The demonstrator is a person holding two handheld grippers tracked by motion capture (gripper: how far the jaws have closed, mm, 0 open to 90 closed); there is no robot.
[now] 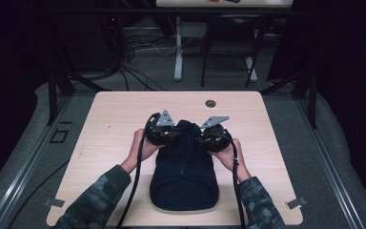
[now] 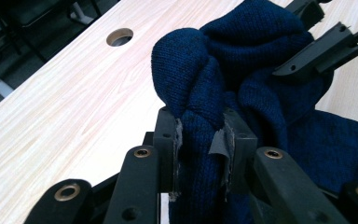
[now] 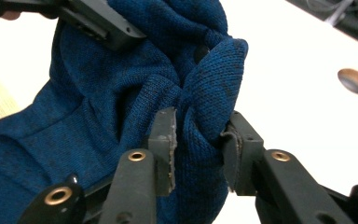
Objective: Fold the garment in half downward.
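A dark blue knit garment (image 1: 185,176) lies on the light wood table (image 1: 114,119), its far end bunched and lifted. My left gripper (image 1: 171,136) pinches the left side of that bunch. In the left gripper view its jaws (image 2: 200,126) are shut on a thick fold of the knit (image 2: 242,56), with the other gripper (image 2: 317,51) at the upper right. My right gripper (image 1: 201,138) holds the right side. In the right gripper view its jaws (image 3: 198,123) have a rounded fold of the knit (image 3: 98,93) filling the gap, both pads touching it.
A round cable hole (image 1: 210,103) lies in the table just beyond the grippers. Bare tabletop flanks the garment on both sides. Past the far edge stand a desk leg (image 1: 178,47) and a chair frame (image 1: 228,47) on a dark floor with cables.
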